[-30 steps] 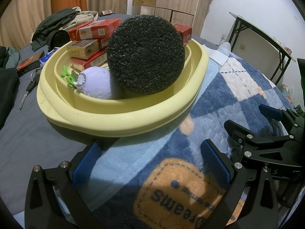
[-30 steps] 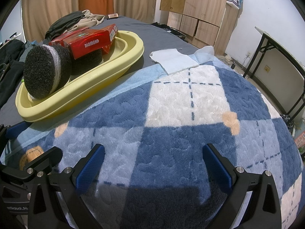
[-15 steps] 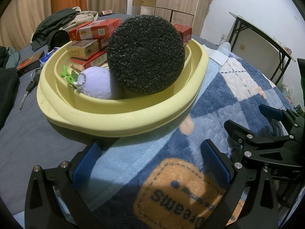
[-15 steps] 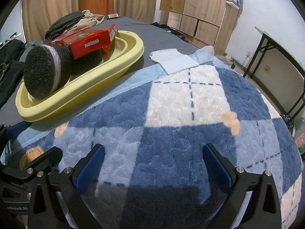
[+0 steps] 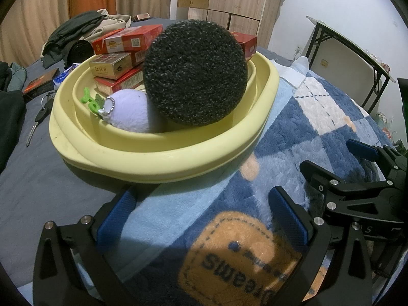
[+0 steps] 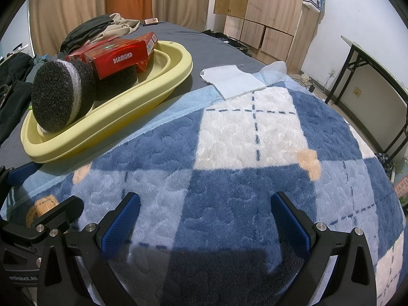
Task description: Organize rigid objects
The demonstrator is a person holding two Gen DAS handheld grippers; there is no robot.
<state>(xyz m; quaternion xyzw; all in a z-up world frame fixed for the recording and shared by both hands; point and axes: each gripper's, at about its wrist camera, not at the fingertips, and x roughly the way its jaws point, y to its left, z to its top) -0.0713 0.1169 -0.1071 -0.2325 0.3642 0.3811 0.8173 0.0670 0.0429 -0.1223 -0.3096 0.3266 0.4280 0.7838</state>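
Observation:
A yellow oval basin (image 5: 163, 163) sits on the bed and shows in the right wrist view too (image 6: 163, 86). It holds a black round sponge (image 5: 195, 72), a lilac plush ball with a keychain (image 5: 132, 113), a green trinket (image 5: 90, 100) and several red boxes (image 5: 127, 39). The sponge (image 6: 57, 94) and a red DIAMOND box (image 6: 122, 57) also show in the right wrist view. My left gripper (image 5: 201, 216) is open and empty, just in front of the basin. My right gripper (image 6: 204, 221) is open and empty over the blue plaid blanket (image 6: 255, 132).
A white cloth (image 6: 234, 80) lies on the grey sheet beyond the blanket. A pile of clothes (image 5: 84, 28) sits behind the basin. Keys (image 5: 39, 117) and a small dark box (image 5: 40, 84) lie left of it. A folding table (image 6: 377, 76) stands at the right wall.

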